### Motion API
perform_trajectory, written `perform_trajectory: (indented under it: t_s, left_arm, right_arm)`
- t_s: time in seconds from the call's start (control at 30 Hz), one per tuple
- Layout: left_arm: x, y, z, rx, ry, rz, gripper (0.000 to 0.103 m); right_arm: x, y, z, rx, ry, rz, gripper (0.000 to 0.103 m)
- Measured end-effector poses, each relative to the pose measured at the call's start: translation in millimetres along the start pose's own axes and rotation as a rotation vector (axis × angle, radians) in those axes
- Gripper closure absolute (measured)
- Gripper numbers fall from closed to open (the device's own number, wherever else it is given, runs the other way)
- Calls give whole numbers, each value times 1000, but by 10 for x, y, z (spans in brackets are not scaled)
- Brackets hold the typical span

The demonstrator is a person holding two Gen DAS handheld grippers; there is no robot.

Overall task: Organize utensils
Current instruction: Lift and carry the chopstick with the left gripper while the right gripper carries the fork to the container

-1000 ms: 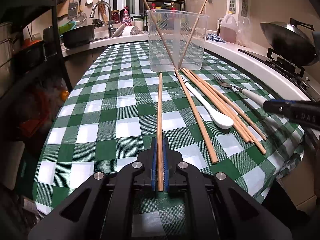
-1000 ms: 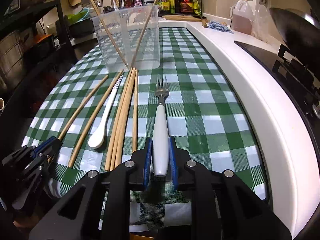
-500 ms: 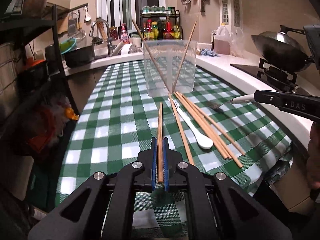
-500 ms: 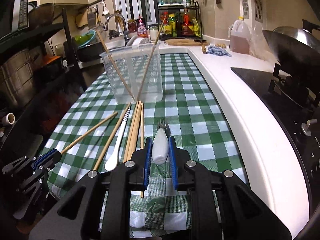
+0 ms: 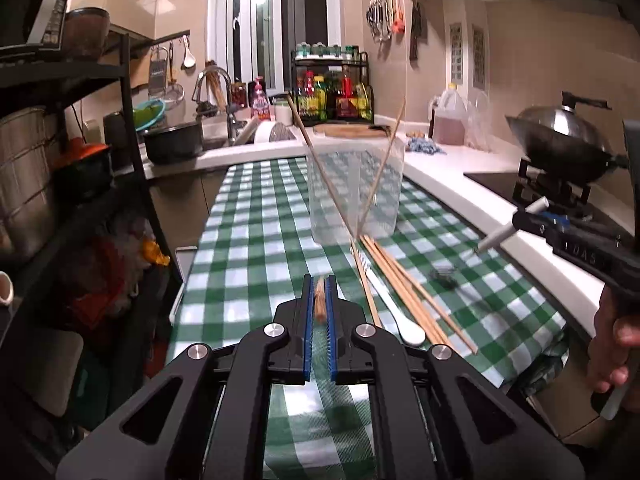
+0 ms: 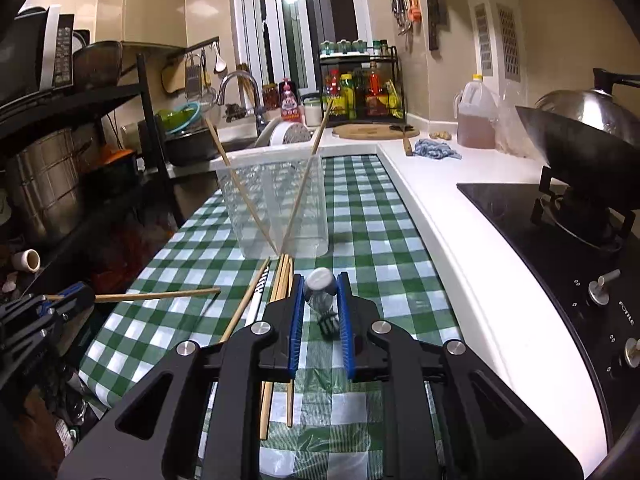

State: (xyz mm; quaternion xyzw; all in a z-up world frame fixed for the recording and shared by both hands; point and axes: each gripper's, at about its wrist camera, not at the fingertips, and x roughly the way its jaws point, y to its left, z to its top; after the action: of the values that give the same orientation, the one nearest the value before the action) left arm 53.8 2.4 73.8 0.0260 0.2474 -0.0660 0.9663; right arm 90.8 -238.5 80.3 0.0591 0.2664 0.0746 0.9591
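Wooden chopstick [image 5: 319,298] clamped between the blue pads of the left gripper [image 5: 319,312], pointing straight ahead, seen almost end-on and lifted clear of the bench [image 5: 248,240]. White-handled fork [image 6: 320,294] clamped in the right gripper [image 6: 320,312], handle end forward, tines hanging down between the pads, also off the cloth. Both grippers closed on their loads.

Step in hand, as judged: carry phase, both utensils picked and due for the clear plastic container [image 5: 354,196], directly ahead of both grippers. Next move: advance and raise each gripper above the container rim, tip the utensil downward, release over the opening. One gripper at a time advised, given the narrow opening.

Two chopsticks [image 6: 256,196] already inside the container, crossed and leaning on opposite walls; likely obstruction during insertion. Entry through the gap between them recommended.

Remaining on the cloth, ahead and right of the left gripper: a bundle of chopsticks [image 5: 404,284] and a white spoon [image 5: 400,316], lying side by side, tips toward the container base. Not yet sorted.

Farther right of the right gripper: black hob [image 6: 532,216] with wok [image 6: 576,128]. Left of both grippers: dark shelf unit [image 5: 80,160]. Sink and bottle rack beyond the container, well apart from the work path.
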Motion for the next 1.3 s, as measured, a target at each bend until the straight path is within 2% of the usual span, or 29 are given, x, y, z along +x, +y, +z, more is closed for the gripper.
perform_trajectory:
  t_s: [0.4,0.67,0.87,1.03,1.3]
  left_arm:
    - [-8,157,592,-38,-59,-22,97]
    - [57,264,929,-67,-37,-62,97]
    - [177,390,1085,-120,22,-107,97]
    - [292,438,1140,-144,62,-130,97]
    - [371,496,1404,-142,62,-170,97]
  right_arm:
    - [-110,-74,93,40,-50,20,88]
    - [-145,-97,170,60,-35,47,88]
    - [-257,-126,395,91,-44,38,89]
    - [-196,-106,637,98,-31,51,90]
    - [23,-96,1209,118,-60,72,91]
